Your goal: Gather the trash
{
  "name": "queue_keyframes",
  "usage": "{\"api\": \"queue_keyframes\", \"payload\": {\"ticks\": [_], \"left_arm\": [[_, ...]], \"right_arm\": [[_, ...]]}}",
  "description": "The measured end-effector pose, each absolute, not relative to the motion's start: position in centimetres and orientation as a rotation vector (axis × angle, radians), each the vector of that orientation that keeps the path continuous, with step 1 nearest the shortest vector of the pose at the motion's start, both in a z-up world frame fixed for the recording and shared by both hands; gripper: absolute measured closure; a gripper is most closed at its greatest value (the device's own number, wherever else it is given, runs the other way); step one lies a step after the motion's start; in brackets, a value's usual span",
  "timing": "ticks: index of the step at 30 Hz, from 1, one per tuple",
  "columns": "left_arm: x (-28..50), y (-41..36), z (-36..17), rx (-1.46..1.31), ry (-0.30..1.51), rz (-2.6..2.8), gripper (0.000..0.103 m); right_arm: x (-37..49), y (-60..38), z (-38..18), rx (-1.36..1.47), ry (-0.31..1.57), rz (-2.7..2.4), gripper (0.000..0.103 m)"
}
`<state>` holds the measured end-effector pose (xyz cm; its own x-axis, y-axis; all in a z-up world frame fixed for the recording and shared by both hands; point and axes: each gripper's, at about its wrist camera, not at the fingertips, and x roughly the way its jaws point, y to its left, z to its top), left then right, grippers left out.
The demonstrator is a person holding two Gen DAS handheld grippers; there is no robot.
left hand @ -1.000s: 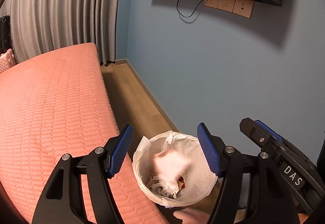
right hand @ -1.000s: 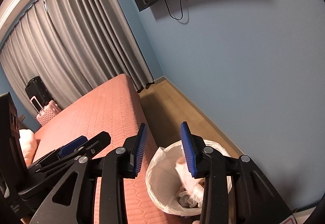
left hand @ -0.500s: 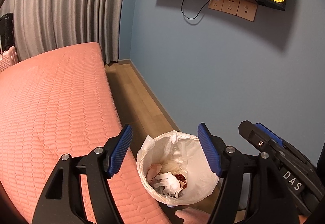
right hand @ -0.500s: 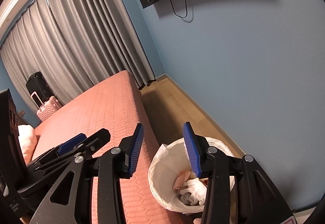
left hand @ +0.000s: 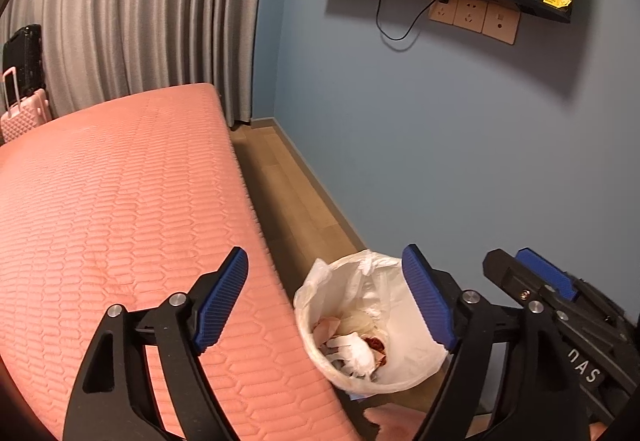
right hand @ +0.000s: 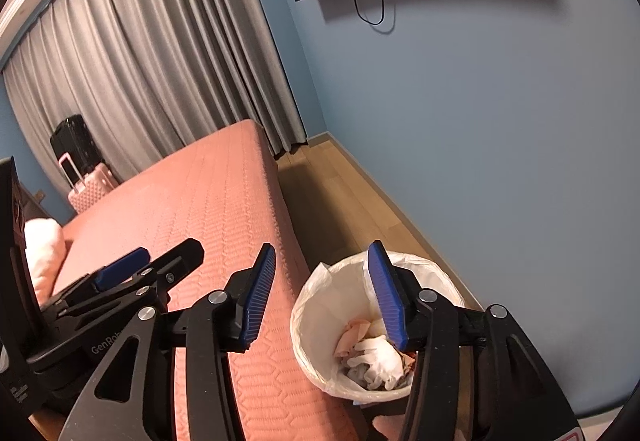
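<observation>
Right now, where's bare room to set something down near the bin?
The bed is bare from the curtain end down to both open grippers. The floor strip between bed and wall is bare beyond the bin. The bin itself is crowded with crumpled trash.

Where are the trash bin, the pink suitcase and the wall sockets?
trash bin [left hand: 304, 325]: left wrist view, on its near rim.
pink suitcase [right hand: 94, 183]: right wrist view, on its ribbed shell.
wall sockets [left hand: 472, 17]: left wrist view, on the middle plate.
</observation>
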<state>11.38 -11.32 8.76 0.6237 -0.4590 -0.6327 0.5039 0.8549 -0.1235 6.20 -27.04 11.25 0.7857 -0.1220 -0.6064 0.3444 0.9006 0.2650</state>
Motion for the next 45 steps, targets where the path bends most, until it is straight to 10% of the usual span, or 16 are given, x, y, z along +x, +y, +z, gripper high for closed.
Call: {"api": "queue_keyframes", "payload": {"ticks": [45], "left_arm": [[7.4,-6.1,0.0,0.200,0.816,-0.373,0.008]], "right_arm": [[0.7,-23.1,1.6,0.245,0.825,-0.362,0.018]]}}
